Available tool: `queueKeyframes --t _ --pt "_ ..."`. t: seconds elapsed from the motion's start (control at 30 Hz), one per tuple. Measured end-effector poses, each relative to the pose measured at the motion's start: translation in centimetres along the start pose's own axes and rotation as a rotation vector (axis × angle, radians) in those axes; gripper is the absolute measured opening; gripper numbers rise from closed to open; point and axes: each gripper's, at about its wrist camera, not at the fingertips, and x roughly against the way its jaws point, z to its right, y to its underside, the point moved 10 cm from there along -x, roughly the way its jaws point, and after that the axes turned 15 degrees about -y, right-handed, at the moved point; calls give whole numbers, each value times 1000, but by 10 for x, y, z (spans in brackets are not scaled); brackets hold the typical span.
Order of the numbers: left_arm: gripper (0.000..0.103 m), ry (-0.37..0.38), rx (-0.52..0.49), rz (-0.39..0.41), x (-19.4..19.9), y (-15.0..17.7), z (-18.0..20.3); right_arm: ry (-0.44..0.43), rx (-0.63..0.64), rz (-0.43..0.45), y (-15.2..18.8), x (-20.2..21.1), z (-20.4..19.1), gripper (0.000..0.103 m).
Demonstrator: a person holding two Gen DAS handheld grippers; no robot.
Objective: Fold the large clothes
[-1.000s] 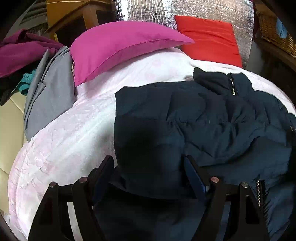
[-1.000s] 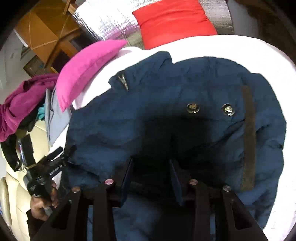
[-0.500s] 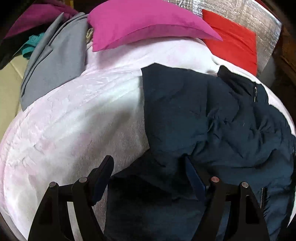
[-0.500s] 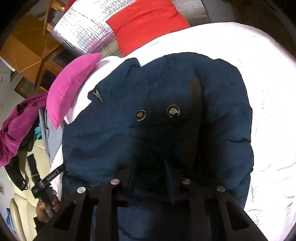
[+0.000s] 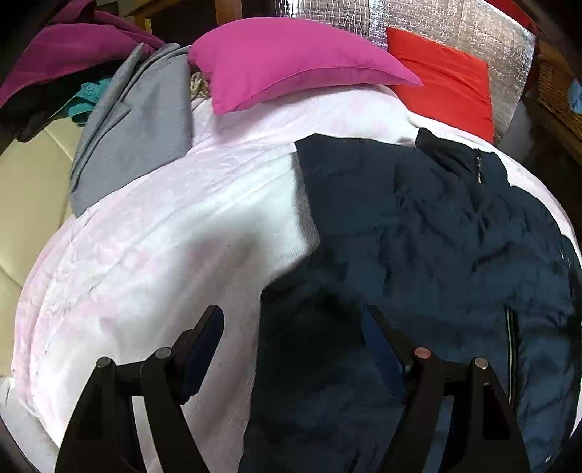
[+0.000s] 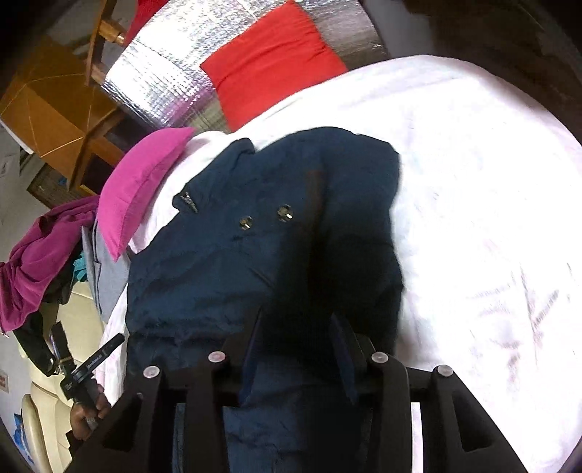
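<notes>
While my left gripper (image 5: 291, 338) stands wide, jaws clear above the navy jacket (image 5: 436, 236) on the white blanket (image 5: 145, 254), my right gripper (image 6: 294, 345), just opening, straddles jacket fabric; whether it pinches, I cannot tell. Both tilt downward.

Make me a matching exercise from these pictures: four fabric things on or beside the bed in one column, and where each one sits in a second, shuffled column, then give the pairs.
Things
1. navy blue padded jacket
2. magenta pillow
3. red cushion
4. grey folded garment

Places
A. leaning on the silver foil panel at the head of the bed
B. spread on the white blanket, nearest the grippers
C. at the blanket's left edge, beside the magenta pillow
D. lying on the blanket's far end, left of the red cushion

Pairs: 1-B, 2-D, 3-A, 4-C
</notes>
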Motion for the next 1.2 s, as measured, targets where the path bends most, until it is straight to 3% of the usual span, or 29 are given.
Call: queueKeyframes --t 0.17,0.63,0.9,1.1,1.2 --pt "78 8 21 -2 15 26 -14 -20 -21 9 22 12 -2 56" --pt "78 21 20 -66 47 128 -55 -54 -98 -6 103 44 12 60" --pt "78 130 150 -153 50 151 -90 -80 -192 16 131 60 29 60" --pt "79 281 169 -345 41 181 -78 -147 -213 -34 143 48 23 59" --pt "78 312 150 -360 45 189 -73 -192 -195 -87 159 41 8 60"
